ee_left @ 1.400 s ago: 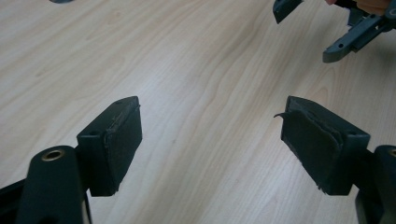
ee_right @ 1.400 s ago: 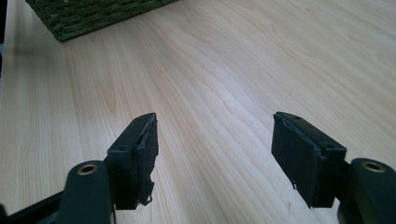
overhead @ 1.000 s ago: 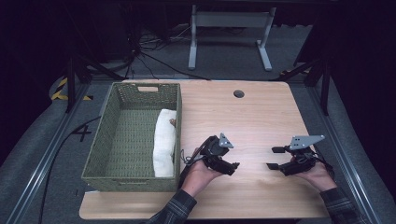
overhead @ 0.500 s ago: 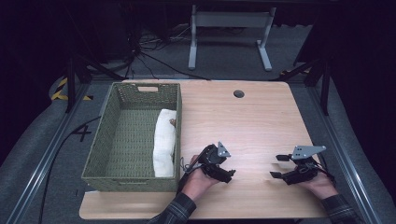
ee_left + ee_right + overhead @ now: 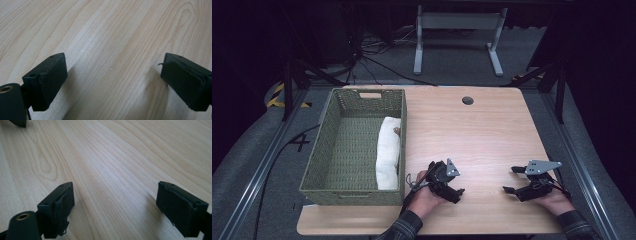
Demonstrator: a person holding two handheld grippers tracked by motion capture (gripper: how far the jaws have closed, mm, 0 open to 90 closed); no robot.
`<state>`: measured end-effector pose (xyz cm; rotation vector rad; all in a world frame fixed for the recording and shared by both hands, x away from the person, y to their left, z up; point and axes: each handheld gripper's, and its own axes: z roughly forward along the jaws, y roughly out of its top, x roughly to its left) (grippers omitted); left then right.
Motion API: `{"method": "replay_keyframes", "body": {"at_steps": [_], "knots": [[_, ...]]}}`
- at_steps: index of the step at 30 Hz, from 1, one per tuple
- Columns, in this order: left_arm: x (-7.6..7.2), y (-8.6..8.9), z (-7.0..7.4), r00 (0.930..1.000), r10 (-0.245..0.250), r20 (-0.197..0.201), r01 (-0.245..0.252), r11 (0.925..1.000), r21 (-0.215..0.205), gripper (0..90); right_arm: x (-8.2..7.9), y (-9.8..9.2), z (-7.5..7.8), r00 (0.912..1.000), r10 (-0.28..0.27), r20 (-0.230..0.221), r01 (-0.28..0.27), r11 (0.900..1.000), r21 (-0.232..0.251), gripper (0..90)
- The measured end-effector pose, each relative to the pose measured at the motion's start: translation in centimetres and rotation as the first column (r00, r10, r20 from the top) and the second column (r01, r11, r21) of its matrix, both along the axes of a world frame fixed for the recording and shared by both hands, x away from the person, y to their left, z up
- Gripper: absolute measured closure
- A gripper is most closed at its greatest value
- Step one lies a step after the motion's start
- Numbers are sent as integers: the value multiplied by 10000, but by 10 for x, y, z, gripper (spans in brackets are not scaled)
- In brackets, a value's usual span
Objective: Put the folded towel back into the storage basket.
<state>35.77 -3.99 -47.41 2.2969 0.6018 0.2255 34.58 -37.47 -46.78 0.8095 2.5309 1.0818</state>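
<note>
A soft, light white towel (image 5: 388,152) lies folded in the wicker basket (image 5: 319,165), at ten o'clock from both grippers. The left gripper (image 5: 458,191) and right gripper (image 5: 509,180) have just been opening, nothing between their jaws. Pinch its top fold.

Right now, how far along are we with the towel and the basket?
Done, by the look of it: the white towel lies folded inside the green basket, along its right wall. In hand: nothing. The left gripper and right gripper sit low over the bare table, jaws just opened wide with only wood between them. Left: nothing else on the table waits to be packed.
</note>
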Motion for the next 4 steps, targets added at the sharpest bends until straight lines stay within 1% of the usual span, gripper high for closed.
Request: {"method": "replay_keyframes", "body": {"at_steps": [4], "knots": [[0, 0, 0, 10000, -34, -5, 34, 10000, 17, 69, 0, 0, 0, 10000, -29, -16, 29, 10000, 7, 151]]}}
